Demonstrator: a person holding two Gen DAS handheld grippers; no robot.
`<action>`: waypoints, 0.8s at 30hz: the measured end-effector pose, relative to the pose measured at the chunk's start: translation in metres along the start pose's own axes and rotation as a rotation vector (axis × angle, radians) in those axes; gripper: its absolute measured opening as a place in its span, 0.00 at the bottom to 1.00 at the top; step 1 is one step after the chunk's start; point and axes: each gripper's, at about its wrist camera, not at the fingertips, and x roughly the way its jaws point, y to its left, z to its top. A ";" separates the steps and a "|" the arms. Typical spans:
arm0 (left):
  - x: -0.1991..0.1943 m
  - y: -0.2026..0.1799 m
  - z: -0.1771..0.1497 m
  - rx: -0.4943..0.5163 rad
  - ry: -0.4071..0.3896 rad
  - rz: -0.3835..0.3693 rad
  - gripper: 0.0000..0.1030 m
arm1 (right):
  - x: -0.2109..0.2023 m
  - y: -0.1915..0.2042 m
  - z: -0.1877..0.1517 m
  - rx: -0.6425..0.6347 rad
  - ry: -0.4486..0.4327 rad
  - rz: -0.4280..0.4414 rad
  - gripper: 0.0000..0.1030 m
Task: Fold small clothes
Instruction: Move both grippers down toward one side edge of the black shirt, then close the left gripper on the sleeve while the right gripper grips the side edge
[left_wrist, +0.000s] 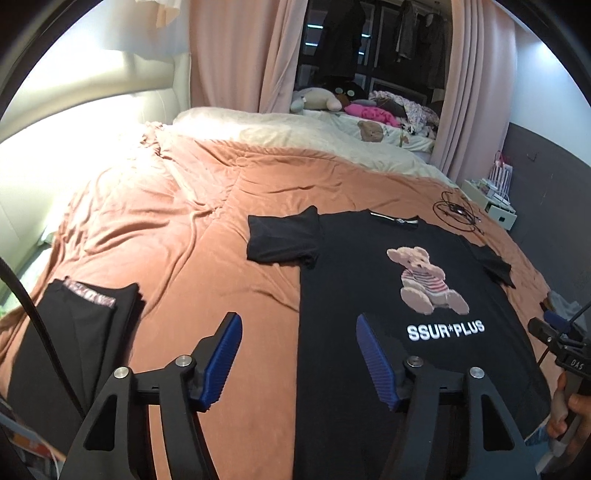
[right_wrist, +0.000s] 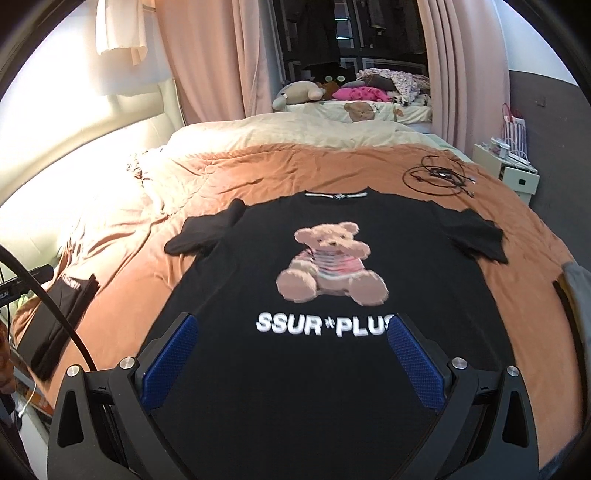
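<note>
My left gripper (left_wrist: 299, 363) hangs at the bottom of its frame, jaws spread wide and holding nothing, straddling the near left edge of the black T-shirt (left_wrist: 369, 295). My right gripper (right_wrist: 291, 363), equally wide and empty, hovers over the shirt's lower middle. The shirt lies flat, print up, on the orange bedspread (left_wrist: 184, 240), collar toward the far side, both sleeves out. At lower left sits a folded black garment (left_wrist: 81, 332); a coiled cable (right_wrist: 436, 175) lies at upper right. Folding appears not yet begun. Next, I judge, each gripper must pinch an edge or sleeve and carry it inward.
</note>
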 end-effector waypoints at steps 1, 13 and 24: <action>0.007 0.002 0.005 -0.003 0.006 0.000 0.64 | 0.010 0.002 0.006 0.006 0.005 0.009 0.95; 0.102 0.043 0.063 -0.050 0.079 0.019 0.56 | 0.119 0.013 0.044 0.055 0.062 0.075 0.79; 0.210 0.074 0.103 -0.117 0.161 -0.005 0.53 | 0.232 0.014 0.072 0.145 0.163 0.152 0.59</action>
